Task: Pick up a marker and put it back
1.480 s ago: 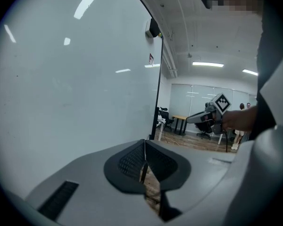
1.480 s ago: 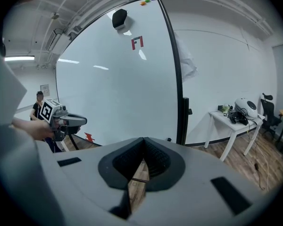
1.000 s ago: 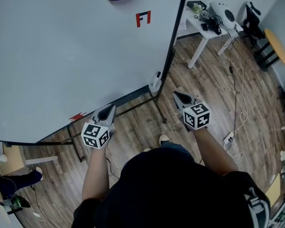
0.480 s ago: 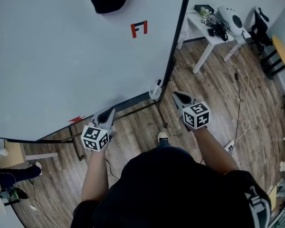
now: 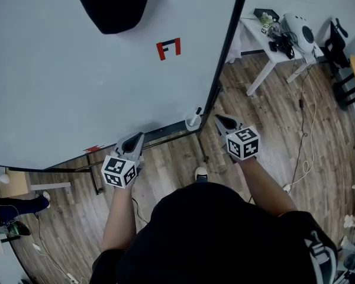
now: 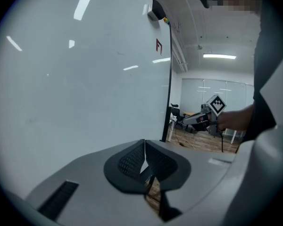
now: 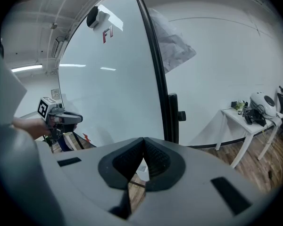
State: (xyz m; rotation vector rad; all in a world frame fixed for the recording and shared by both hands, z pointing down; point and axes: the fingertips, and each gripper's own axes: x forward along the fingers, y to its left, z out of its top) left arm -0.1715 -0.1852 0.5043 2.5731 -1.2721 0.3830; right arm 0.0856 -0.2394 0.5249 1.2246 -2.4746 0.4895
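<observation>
A large whiteboard (image 5: pixel 77 81) on a black frame fills the left of the head view. At its lower right corner sits a small white holder (image 5: pixel 193 120) with a dark-tipped stick upright in it; I cannot tell if it is a marker. My right gripper (image 5: pixel 219 119) is shut and empty, just right of that holder and apart from it. My left gripper (image 5: pixel 138 136) is shut and empty too, pointing at the board's bottom rail. Each gripper view shows its own jaws closed, left gripper (image 6: pixel 144 147) and right gripper (image 7: pixel 143 144), with nothing between them.
A red mark (image 5: pixel 168 48) is drawn on the board, and a black shape (image 5: pixel 112 5) sits near its top. A small red thing (image 5: pixel 94 149) lies by the bottom rail. A white table (image 5: pixel 272 52) with a helmet (image 5: pixel 299 25) stands at the right. Cables (image 5: pixel 305 135) cross the wooden floor.
The whole view has shifted: the board and its white holder sit lower in the picture and nearer my grippers. Both grippers stay shut and empty.
</observation>
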